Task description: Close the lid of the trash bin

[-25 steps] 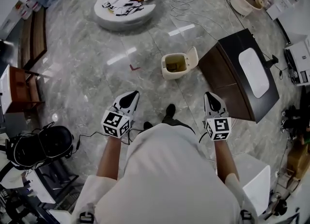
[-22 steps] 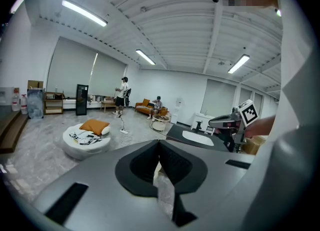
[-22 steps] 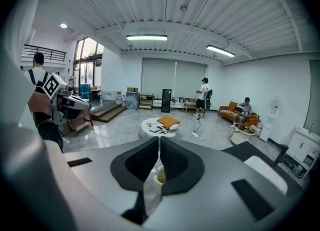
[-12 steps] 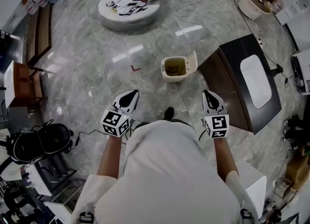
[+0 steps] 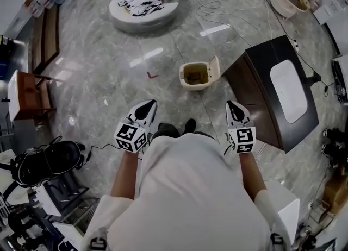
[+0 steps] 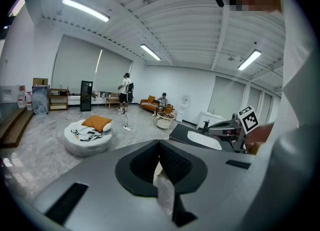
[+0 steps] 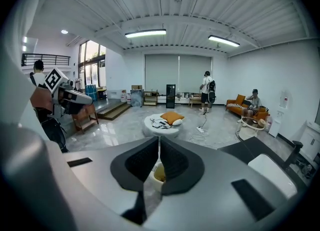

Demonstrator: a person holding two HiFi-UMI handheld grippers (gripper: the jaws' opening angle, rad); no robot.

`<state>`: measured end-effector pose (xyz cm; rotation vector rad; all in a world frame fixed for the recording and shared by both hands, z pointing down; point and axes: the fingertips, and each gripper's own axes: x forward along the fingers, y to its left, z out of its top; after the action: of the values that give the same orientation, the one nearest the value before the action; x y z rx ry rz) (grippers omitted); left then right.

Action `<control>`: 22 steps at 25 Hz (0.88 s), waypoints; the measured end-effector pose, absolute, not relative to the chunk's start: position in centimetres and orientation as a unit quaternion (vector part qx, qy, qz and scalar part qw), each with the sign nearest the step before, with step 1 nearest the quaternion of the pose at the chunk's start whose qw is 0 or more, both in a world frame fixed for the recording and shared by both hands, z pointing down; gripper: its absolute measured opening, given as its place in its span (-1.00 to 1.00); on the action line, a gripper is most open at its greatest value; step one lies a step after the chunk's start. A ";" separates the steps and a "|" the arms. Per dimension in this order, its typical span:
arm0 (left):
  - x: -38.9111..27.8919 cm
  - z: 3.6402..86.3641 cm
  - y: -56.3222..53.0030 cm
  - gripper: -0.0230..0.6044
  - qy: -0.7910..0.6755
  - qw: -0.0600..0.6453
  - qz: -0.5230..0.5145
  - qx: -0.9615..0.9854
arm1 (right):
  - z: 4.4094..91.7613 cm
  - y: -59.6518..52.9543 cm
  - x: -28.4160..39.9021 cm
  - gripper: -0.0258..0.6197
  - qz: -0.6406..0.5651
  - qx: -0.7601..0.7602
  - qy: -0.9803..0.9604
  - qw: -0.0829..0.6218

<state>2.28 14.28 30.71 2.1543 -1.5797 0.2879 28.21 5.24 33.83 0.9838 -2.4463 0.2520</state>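
Bin (image 5: 194,75): sits on the floor (image 5: 109,76) just beside the dark desk (image 5: 261,89), lid (image 5: 215,66) tipped up, yellowish-brown inside. Shows whole only from the head view; peeks as a cream sliver behind right tongs (image 7: 159,145), clenched, empty. Left tongs (image 6: 159,147) likewise clenched on nothing.

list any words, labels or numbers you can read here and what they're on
No readable text in any view.
Black-and-white marker cube on left gripper: square pattern, no letters.
Matching cube on right gripper: likewise.
Cream plastic trash bin: no label visible.
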 end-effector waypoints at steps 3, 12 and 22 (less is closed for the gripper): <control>2.3 31.0 13.4 -0.87 -0.570 0.226 0.112 0.782 | 34.4 4.6 27.9 -0.82 0.097 0.354 -0.896 0.249; 1.2 32.0 10.9 -0.87 -0.557 0.233 0.114 0.789 | 35.4 3.6 26.7 -0.82 0.106 0.355 -0.890 0.267; -2.7 33.9 5.2 -0.87 -0.520 0.235 0.121 0.812 | 36.1 0.6 23.8 -0.82 0.116 0.379 -0.871 0.292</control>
<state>-2.69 5.21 33.87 2.2291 -1.4281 0.3328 23.81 0.57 36.06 1.0092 -2.3205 0.3086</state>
